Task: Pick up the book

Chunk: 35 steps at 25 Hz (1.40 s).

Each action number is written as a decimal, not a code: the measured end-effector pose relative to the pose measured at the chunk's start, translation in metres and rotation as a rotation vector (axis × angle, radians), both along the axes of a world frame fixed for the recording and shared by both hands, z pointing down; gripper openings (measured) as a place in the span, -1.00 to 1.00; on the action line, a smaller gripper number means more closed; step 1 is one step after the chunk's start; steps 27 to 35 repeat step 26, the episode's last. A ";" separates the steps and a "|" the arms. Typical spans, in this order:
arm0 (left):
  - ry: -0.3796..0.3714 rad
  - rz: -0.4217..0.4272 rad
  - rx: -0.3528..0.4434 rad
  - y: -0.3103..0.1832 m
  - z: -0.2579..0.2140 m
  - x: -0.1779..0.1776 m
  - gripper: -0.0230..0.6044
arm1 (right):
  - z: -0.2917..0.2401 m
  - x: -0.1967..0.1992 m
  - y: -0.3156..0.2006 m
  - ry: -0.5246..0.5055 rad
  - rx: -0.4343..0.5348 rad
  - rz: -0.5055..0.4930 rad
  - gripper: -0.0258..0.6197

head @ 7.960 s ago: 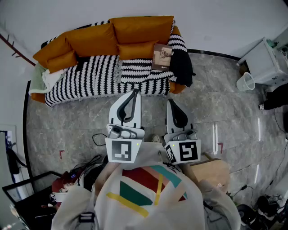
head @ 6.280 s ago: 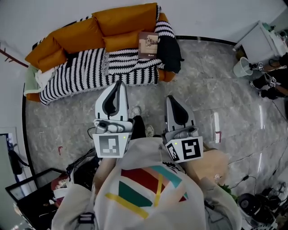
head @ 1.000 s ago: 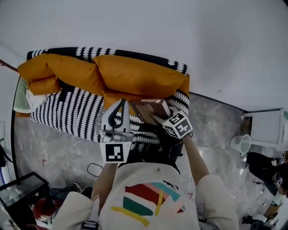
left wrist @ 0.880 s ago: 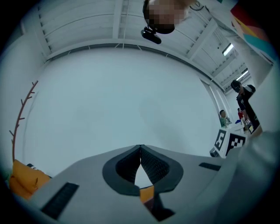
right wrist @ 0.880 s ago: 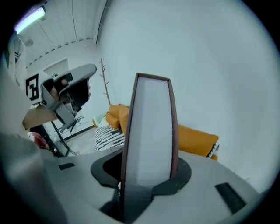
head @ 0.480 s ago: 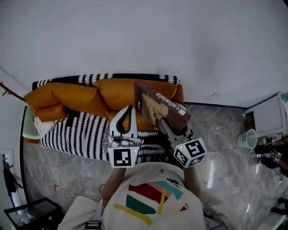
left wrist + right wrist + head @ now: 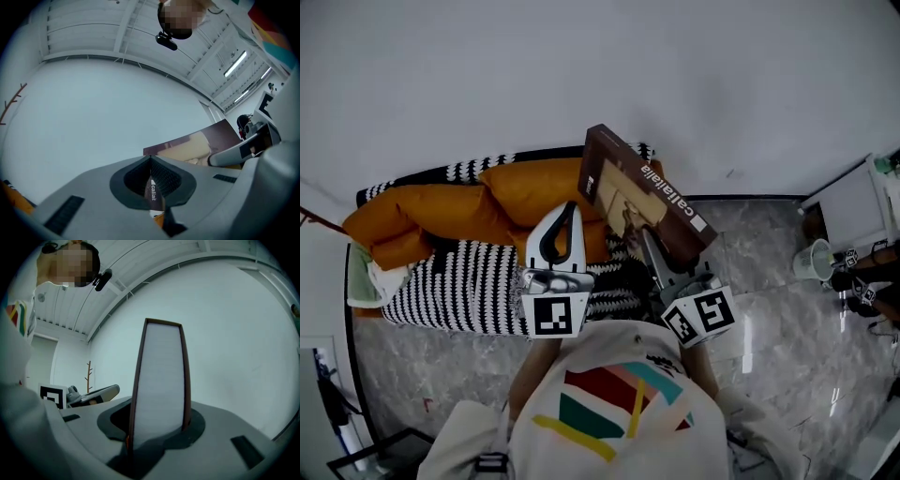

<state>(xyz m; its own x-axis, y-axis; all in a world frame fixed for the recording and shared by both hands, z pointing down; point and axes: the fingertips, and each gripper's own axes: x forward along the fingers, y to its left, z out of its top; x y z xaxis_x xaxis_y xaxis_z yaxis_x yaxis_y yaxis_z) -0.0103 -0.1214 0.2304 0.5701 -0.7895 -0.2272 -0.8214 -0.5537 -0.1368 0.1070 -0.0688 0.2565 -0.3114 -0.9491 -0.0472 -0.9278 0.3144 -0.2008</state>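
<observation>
The brown book (image 7: 647,202) is in the air above the sofa's right end, tilted, with its spine lettering facing up. My right gripper (image 7: 637,236) is shut on its lower edge. In the right gripper view the book's white page edge (image 7: 157,380) stands upright between the pads, against the white wall. My left gripper (image 7: 565,210) is just left of the book, with its jaws together and nothing held. In the left gripper view the book's cover (image 7: 197,144) shows beyond the closed jaws, with the right gripper's finger (image 7: 234,152) against it.
Below lies the sofa with orange cushions (image 7: 441,211) and a black-and-white striped blanket (image 7: 450,281). A white wall rises behind it. A white bin (image 7: 814,261) and a white cabinet (image 7: 855,211) stand at the right on the grey stone floor (image 7: 769,319).
My right gripper has lifted the book from the sofa seat up in front of the wall and tipped it more upright. The left gripper has risen beside it.
</observation>
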 end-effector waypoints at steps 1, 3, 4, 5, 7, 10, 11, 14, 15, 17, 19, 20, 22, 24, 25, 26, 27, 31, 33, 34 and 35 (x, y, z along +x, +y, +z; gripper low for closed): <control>0.002 0.004 0.000 0.000 -0.002 -0.001 -0.91 | 0.001 -0.001 0.000 0.007 -0.007 0.004 -0.41; 0.011 0.007 -0.002 0.000 -0.005 -0.001 -0.90 | 0.004 0.000 -0.001 0.022 -0.024 0.013 -0.41; 0.011 0.006 -0.005 0.000 -0.005 0.000 -0.90 | 0.006 0.001 -0.001 0.026 -0.030 0.015 -0.41; 0.009 0.005 -0.007 0.000 -0.005 0.001 -0.91 | 0.007 0.001 -0.001 0.025 -0.035 0.015 -0.41; 0.002 0.004 -0.008 0.002 -0.004 0.003 -0.91 | 0.009 0.002 0.000 0.015 -0.039 0.011 -0.41; -0.006 -0.003 -0.004 0.003 -0.004 0.005 -0.91 | 0.008 0.002 0.000 0.015 -0.035 -0.006 -0.41; -0.004 -0.008 -0.004 0.003 -0.005 0.005 -0.91 | 0.008 0.002 -0.001 0.018 -0.033 -0.014 -0.41; -0.001 -0.022 -0.006 0.003 -0.004 0.004 -0.91 | 0.008 0.002 -0.001 0.019 -0.035 -0.027 -0.41; -0.001 -0.026 -0.005 0.003 -0.004 0.004 -0.91 | 0.008 0.003 -0.001 0.019 -0.037 -0.029 -0.41; 0.001 -0.035 -0.006 0.002 -0.004 0.002 -0.91 | 0.010 0.003 -0.001 0.019 -0.043 -0.034 -0.41; 0.003 -0.043 -0.009 0.000 -0.002 -0.001 -0.91 | 0.012 0.003 -0.001 0.012 -0.052 -0.037 -0.41; 0.001 -0.047 -0.009 -0.002 -0.002 -0.003 -0.91 | 0.012 0.003 -0.001 0.007 -0.055 -0.038 -0.41; -0.001 -0.054 -0.012 -0.005 -0.001 -0.005 -0.91 | 0.012 0.004 -0.004 -0.001 -0.059 -0.039 -0.41; -0.001 -0.059 -0.018 -0.009 -0.001 -0.007 -0.91 | 0.012 0.004 -0.006 0.000 -0.061 -0.037 -0.41; -0.002 -0.060 -0.022 -0.010 0.000 -0.008 -0.91 | 0.013 0.003 -0.007 0.001 -0.062 -0.036 -0.41; -0.003 -0.060 -0.027 -0.011 0.001 -0.009 -0.91 | 0.013 0.003 -0.007 0.003 -0.064 -0.036 -0.41; -0.003 -0.060 -0.027 -0.011 0.001 -0.009 -0.91 | 0.013 0.003 -0.007 0.003 -0.064 -0.036 -0.41; -0.003 -0.060 -0.027 -0.011 0.001 -0.009 -0.91 | 0.013 0.003 -0.007 0.003 -0.064 -0.036 -0.41; -0.003 -0.060 -0.027 -0.011 0.001 -0.009 -0.91 | 0.013 0.003 -0.007 0.003 -0.064 -0.036 -0.41; -0.003 -0.060 -0.027 -0.011 0.001 -0.009 -0.91 | 0.013 0.003 -0.007 0.003 -0.064 -0.036 -0.41; -0.003 -0.060 -0.027 -0.011 0.001 -0.009 -0.91 | 0.013 0.003 -0.007 0.003 -0.064 -0.036 -0.41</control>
